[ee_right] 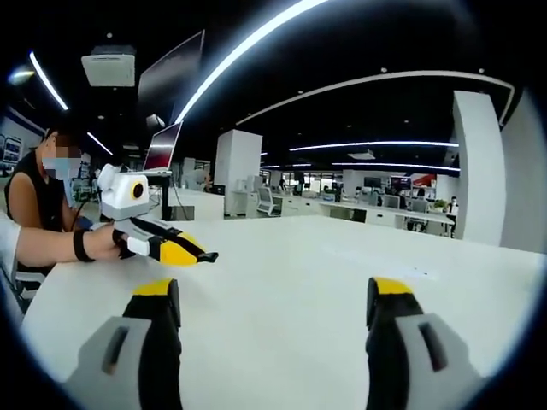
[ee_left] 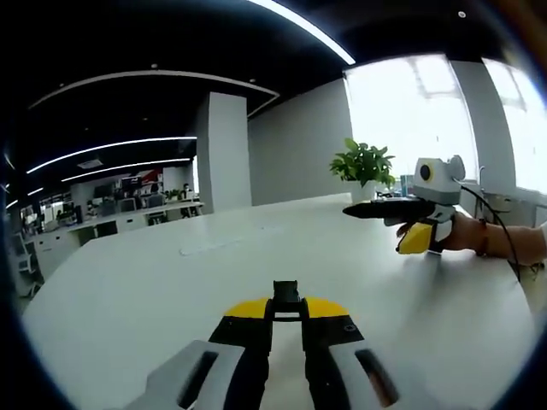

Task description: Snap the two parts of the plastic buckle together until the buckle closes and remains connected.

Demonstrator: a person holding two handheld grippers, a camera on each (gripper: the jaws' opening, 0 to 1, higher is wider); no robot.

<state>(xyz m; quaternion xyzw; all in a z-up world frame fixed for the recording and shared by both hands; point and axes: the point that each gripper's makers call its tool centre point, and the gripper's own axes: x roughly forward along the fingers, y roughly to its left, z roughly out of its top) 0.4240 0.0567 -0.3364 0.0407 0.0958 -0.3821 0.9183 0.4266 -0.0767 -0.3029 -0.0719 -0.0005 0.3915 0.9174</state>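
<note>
Black buckle [ee_left: 286, 299] between left jaws.

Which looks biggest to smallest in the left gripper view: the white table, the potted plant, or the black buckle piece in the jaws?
1. White table, by far.
2. Potted plant.
3. Black buckle piece, held in the left gripper.
The last two look close; the plant stands farther away.

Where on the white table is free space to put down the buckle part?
The white table is bare between the left gripper, shut on a black buckle part, and the potted plant. It is busier beside the right gripper.
</note>
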